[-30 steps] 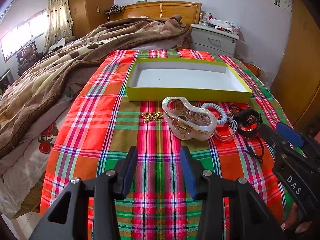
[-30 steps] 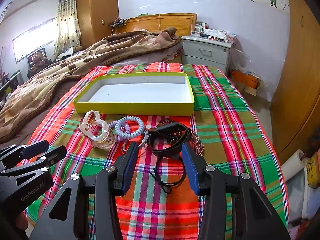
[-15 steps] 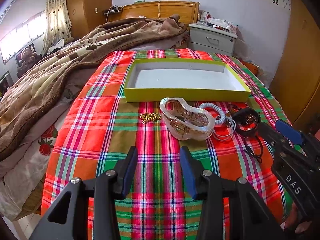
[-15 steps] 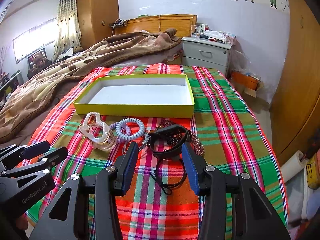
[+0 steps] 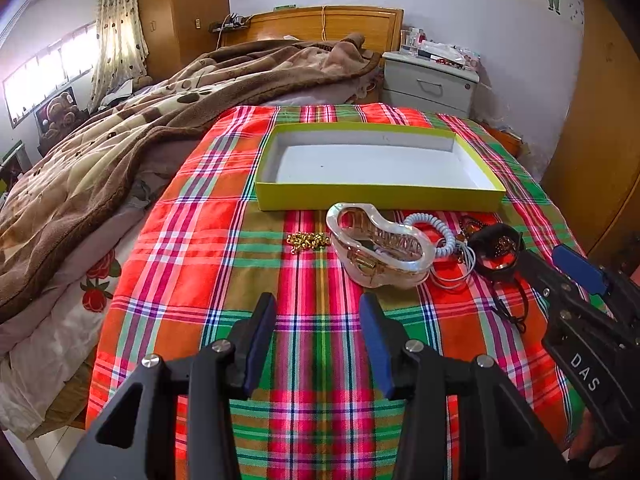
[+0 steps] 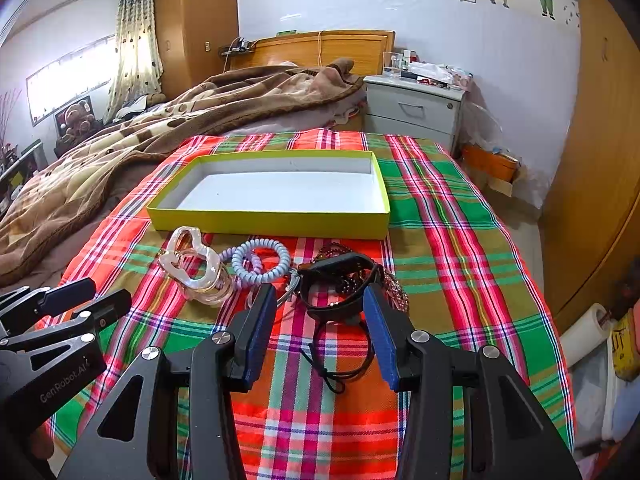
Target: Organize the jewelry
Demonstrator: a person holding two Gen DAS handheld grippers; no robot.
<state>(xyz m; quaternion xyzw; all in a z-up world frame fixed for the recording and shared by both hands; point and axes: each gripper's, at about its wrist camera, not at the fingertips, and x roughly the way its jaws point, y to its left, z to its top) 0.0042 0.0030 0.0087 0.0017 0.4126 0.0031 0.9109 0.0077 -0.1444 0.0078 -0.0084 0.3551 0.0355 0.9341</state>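
A plaid cloth (image 5: 192, 264) covers the foot of a bed, with bare fabric to the left of the jewelry and between the jewelry and both grippers. A shallow yellow-green box (image 5: 376, 196) with a white floor lies open across the cloth's far half, its near wall just behind the pieces.

The jewelry lies in a row along that wall: a small gold chain (image 5: 308, 239) on its own at left, a clear pearly hair claw (image 5: 380, 248), a pale blue coil band (image 6: 262, 260), thin silver bangles partly under it, a black wristband (image 6: 340, 284) lying on a dark beaded strand, and a thin black cord loop (image 6: 340, 356) nearest the right gripper.

The left gripper (image 5: 318, 336) hangs above bare plaid short of the hair claw, jaws wide apart and empty. The right gripper (image 6: 320, 328) is also spread wide and holds nothing; its blue pads flank the wristband and cord.

Compared with a second ago, both grippers have barely shifted, and the jewelry lies where it did.
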